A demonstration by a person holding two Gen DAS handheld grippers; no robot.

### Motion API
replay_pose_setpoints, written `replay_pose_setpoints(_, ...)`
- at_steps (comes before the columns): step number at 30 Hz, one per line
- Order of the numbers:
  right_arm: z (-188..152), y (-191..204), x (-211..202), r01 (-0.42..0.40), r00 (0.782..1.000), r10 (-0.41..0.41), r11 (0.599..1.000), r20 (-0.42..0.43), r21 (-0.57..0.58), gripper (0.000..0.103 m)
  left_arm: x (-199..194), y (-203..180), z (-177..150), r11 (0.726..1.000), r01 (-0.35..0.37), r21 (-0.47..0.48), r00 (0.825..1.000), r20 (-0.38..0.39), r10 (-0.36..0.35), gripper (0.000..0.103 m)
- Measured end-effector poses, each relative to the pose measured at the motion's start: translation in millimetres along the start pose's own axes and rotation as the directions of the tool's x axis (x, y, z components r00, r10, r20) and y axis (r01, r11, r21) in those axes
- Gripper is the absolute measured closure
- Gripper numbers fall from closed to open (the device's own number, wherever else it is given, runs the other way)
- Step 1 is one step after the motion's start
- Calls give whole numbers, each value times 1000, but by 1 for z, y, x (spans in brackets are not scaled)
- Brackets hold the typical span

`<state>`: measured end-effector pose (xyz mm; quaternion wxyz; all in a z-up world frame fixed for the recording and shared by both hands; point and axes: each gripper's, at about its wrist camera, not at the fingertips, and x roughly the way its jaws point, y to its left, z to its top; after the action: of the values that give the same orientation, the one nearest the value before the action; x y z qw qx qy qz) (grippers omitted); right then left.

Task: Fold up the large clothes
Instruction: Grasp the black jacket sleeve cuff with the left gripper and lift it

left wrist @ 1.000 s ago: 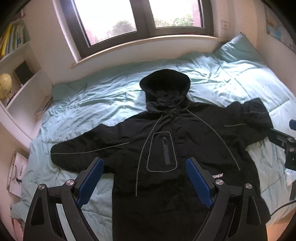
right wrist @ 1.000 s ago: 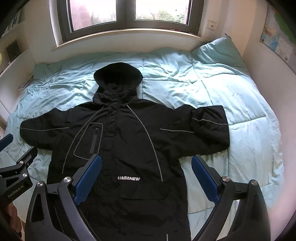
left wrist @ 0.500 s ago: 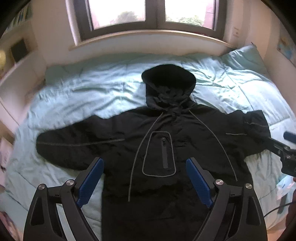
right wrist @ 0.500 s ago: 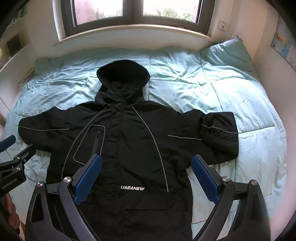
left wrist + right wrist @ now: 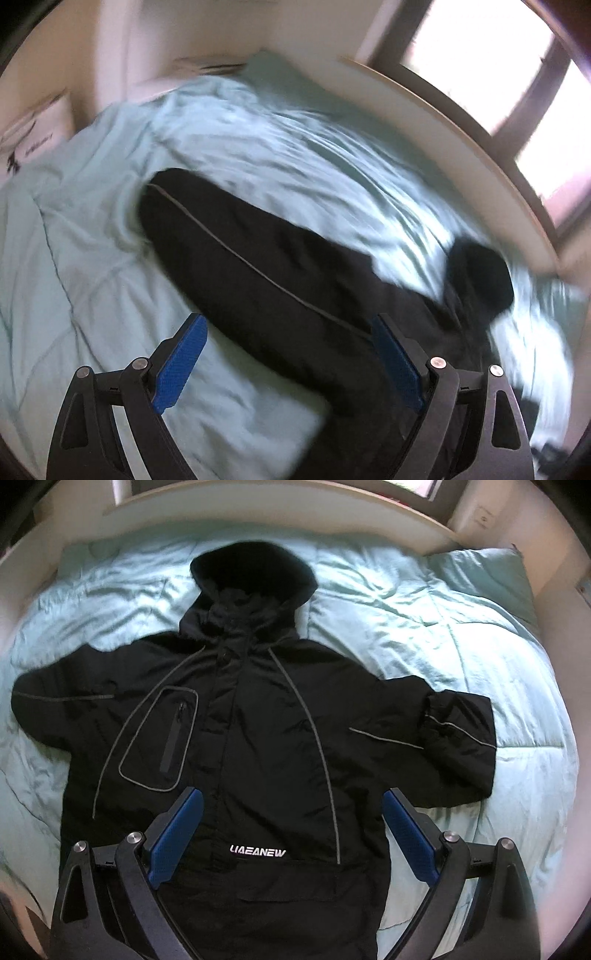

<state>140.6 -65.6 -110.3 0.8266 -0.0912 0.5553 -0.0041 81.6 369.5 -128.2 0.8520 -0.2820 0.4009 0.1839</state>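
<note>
A large black hooded jacket [image 5: 258,738] lies front up, spread flat on a light blue bed quilt [image 5: 424,627]. Its hood [image 5: 251,572] points toward the window, and the right sleeve [image 5: 458,738] is folded back at the cuff. My right gripper [image 5: 291,812] is open and empty above the jacket's lower front. My left gripper [image 5: 288,347] is open and empty above the jacket's left sleeve [image 5: 229,251], in a blurred, tilted view. The hood also shows in the left wrist view [image 5: 480,277].
A window sill [image 5: 258,502] runs along the far side of the bed. A pillow [image 5: 484,576] in the same blue lies at the far right corner. A wall [image 5: 565,602] borders the right side. Shelves with papers [image 5: 33,136] stand left of the bed.
My left gripper has swung left and turned, now over the left sleeve, with motion blur. My right gripper has moved closer to the jacket. Both stay open.
</note>
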Motion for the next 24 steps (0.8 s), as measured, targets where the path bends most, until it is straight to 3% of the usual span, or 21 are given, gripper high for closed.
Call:
replay_pose_setpoints(3,7,17,14,3,1000,-4,999,-29,-38,5,33,62,34,990,43,-134,999,-1,-44,12)
replay_pose_setpoints(8,17,50,37,13,998,-21,992,-65,-128,5,94,121,66,972,-20,-234,1000,-23,15,13)
replay_pose_setpoints(12,21,70,55,12,995,-29,983,-91,-184,5,136,145,77,957,-62,-282,997,-65,46,13)
replay_pose_setpoints(17,20,82,75,4,990,-35,976,-136,-217,5,172,152,84,955,-122,-270,990,-108,96,13)
replay_pose_setpoints(19,19,84,80,0,988,-34,976,-149,-219,5,181,156,85,953,-119,-279,989,-113,90,19)
replay_pose_setpoints(21,19,85,83,3,987,-39,974,-154,-225,5,186,155,87,956,-114,-272,989,-117,85,43)
replay_pose_setpoints(24,18,84,83,-2,987,-34,975,-160,-220,5,181,143,90,971,-113,-213,992,-86,97,68)
